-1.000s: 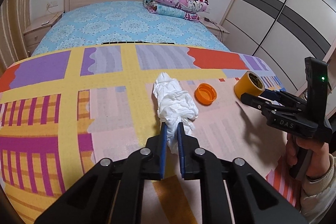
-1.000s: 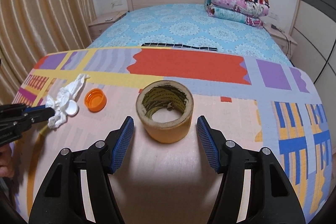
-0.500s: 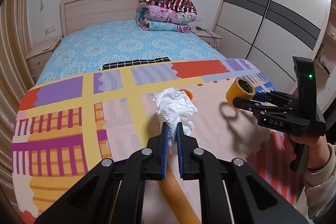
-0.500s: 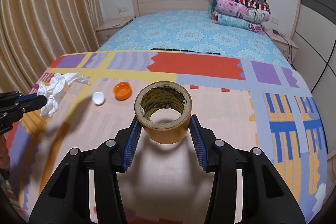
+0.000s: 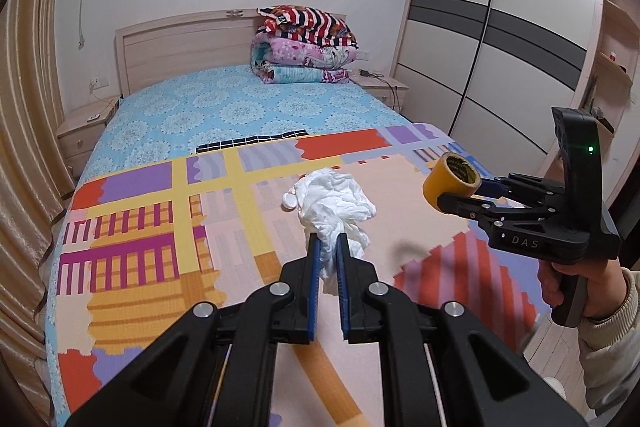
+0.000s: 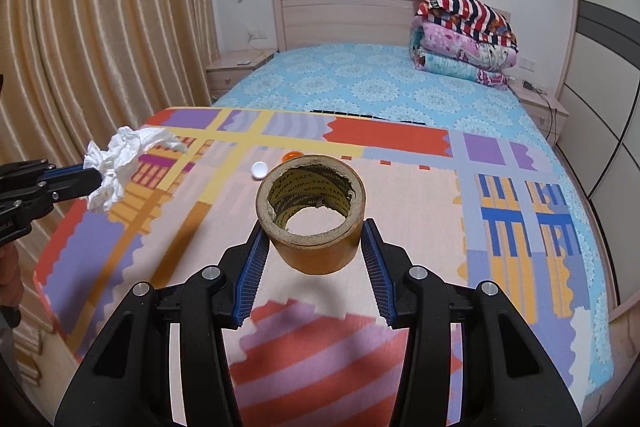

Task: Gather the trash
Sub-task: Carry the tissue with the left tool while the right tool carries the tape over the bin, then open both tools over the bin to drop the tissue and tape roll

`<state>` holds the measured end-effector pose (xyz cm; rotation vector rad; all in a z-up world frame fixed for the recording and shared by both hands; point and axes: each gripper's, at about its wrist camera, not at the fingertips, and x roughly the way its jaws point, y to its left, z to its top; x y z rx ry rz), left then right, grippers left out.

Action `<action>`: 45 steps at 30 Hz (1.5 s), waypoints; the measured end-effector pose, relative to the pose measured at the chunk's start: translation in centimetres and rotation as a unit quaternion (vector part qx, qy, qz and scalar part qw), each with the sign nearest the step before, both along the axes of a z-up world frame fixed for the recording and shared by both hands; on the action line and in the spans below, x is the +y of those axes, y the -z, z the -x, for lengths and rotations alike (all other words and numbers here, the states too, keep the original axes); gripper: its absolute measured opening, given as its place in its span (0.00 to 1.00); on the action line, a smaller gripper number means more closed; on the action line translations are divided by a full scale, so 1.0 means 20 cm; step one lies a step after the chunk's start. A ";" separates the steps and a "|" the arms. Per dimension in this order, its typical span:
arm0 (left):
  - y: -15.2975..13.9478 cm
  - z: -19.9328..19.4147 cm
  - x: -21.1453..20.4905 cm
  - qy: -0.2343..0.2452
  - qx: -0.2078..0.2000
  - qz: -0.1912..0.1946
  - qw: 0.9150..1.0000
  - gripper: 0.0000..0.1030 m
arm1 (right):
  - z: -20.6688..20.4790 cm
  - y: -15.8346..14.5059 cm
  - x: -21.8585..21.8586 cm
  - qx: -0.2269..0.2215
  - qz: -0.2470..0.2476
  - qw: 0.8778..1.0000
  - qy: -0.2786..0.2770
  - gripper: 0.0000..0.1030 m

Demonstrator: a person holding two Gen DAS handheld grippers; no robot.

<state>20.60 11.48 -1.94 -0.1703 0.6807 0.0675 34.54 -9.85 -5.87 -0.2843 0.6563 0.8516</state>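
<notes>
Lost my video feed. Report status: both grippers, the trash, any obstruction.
Left gripper shut on crumpled tissue, lifted. Right gripper shut on tape roll, lifted. White cap and orange cap on mat. No obstruction seen.

I'm in a home bedroom. Ahead of my grippers lies a bed (image 5: pixel 248 107) with a blue patterned sheet and a wooden headboard (image 5: pixel 180 47), folded quilts (image 5: pixel 304 47) stacked against it. A sliding-door wardrobe (image 5: pixel 500 39) stands to my right, tan curtains (image 6: pixel 100 27) hang to my left, and nightstands (image 6: pixel 236 67) flank the bed.
</notes>
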 end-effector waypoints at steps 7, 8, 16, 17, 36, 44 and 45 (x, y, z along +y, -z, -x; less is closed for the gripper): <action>-0.09 0.19 -0.15 0.007 -0.018 -0.009 1.000 0.07 | 0.19 -0.08 -0.13 0.002 -0.015 1.000 -0.025 0.46; -0.10 0.21 -0.17 0.006 -0.019 -0.010 1.000 0.07 | 0.24 -0.09 -0.15 0.001 -0.016 0.999 -0.031 0.46; -0.14 0.48 -0.35 0.010 -0.041 -0.025 0.999 0.07 | 0.49 -0.09 -0.30 -0.015 -0.005 0.998 -0.064 0.46; -0.14 0.50 -0.37 0.011 -0.041 -0.024 0.999 0.07 | 0.53 -0.09 -0.32 -0.016 -0.003 0.998 -0.068 0.46; 0.05 0.83 -0.67 0.077 -0.009 0.033 0.996 0.07 | 0.97 0.18 -0.55 0.030 0.032 0.989 -0.139 0.46; 0.27 0.78 -0.77 0.102 0.053 0.039 0.993 0.08 | 1.03 0.41 -0.56 0.071 0.072 0.984 -0.145 0.46; 0.30 0.78 -0.77 0.103 0.059 0.041 0.992 0.07 | 1.03 0.44 -0.56 0.082 0.075 0.983 -0.146 0.46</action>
